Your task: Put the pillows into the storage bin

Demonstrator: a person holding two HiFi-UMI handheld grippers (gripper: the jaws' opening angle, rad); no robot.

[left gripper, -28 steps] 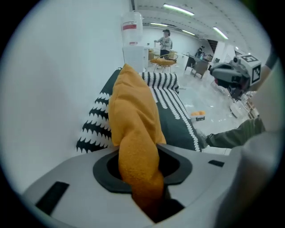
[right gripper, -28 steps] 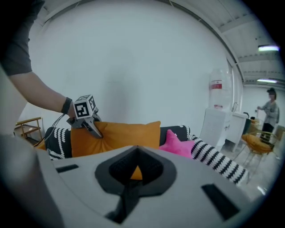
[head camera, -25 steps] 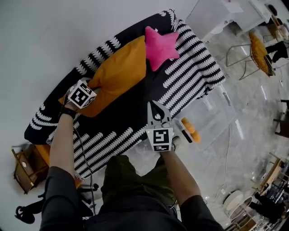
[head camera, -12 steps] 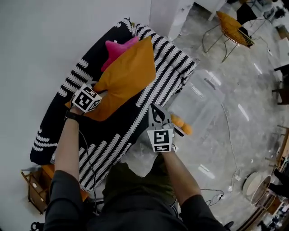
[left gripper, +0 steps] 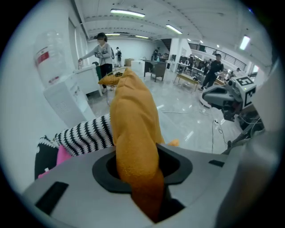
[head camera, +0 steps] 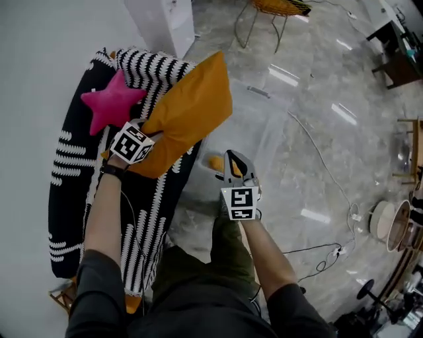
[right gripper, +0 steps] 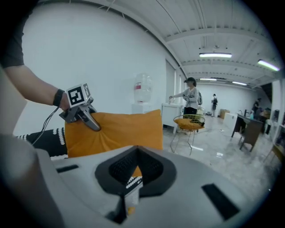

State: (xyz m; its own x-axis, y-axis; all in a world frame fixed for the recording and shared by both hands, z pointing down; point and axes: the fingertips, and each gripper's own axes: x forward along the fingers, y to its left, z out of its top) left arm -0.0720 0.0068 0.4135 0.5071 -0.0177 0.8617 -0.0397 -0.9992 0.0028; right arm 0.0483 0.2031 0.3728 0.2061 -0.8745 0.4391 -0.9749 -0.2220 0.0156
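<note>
My left gripper (head camera: 149,131) is shut on a corner of the big orange pillow (head camera: 190,111). The pillow hangs off the sofa's edge, over the near side of the clear storage bin (head camera: 264,125) on the floor. In the left gripper view the orange pillow (left gripper: 133,129) fills the gap between the jaws. A pink star pillow (head camera: 114,100) lies on the black-and-white striped sofa (head camera: 73,171). My right gripper (head camera: 234,164) is shut and holds nothing; it hovers at the bin's near edge. The right gripper view shows the left gripper (right gripper: 95,126) pinching the orange pillow (right gripper: 122,129).
A small orange thing (head camera: 215,162) lies inside the bin. A white water dispenser (head camera: 162,20) stands behind the sofa's end, and a wire chair (right gripper: 189,124) with an orange cushion beyond the bin. A cable (head camera: 324,178) runs across the glossy floor. People (left gripper: 103,53) stand far off.
Both hands have swung from the sofa towards the bin. The orange pillow has come off the sofa with the left gripper and now hangs over the bin's side.
</note>
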